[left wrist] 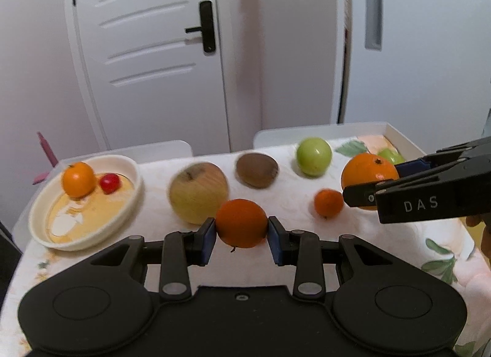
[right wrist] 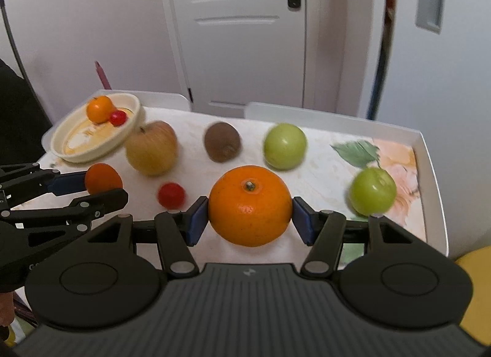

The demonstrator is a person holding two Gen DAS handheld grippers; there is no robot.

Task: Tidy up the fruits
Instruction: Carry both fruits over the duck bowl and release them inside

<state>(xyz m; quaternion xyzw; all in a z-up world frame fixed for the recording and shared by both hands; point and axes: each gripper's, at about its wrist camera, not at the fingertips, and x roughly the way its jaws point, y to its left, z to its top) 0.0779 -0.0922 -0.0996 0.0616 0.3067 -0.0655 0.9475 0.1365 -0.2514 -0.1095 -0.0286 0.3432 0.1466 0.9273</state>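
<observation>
While the left wrist view shows a small orange fruit lying loose [left wrist: 328,206] between the two grippers, the right wrist view shows a red cherry-like ball [right wrist: 171,195] there instead — the colours disagree and I cannot tell which is true. Far left of both sets of jaws sits a cream bowl [left wrist: 40,228], round and glossy, holding a small orange [left wrist: 78,179] and a red cherry [left wrist: 110,183] touching each other. The left gripper [left wrist: 241,229] is clamped on a small smooth tangerine [left wrist: 241,223]. Beyond the jaws lie a yellowish streaked apple [left wrist: 199,192], a brown fuzzy kiwi [left wrist: 257,170] and a shiny green apple [left wrist: 313,157]. The right gripper [right wrist: 250,219] pinches a large dimpled orange [right wrist: 250,206] between its blue pads [right wrist: 196,222]. Right of it rests a second green apple [right wrist: 373,191] on the floral cloth [right wrist: 396,154] — inside a white rimmed tray [right wrist: 429,154].
</observation>
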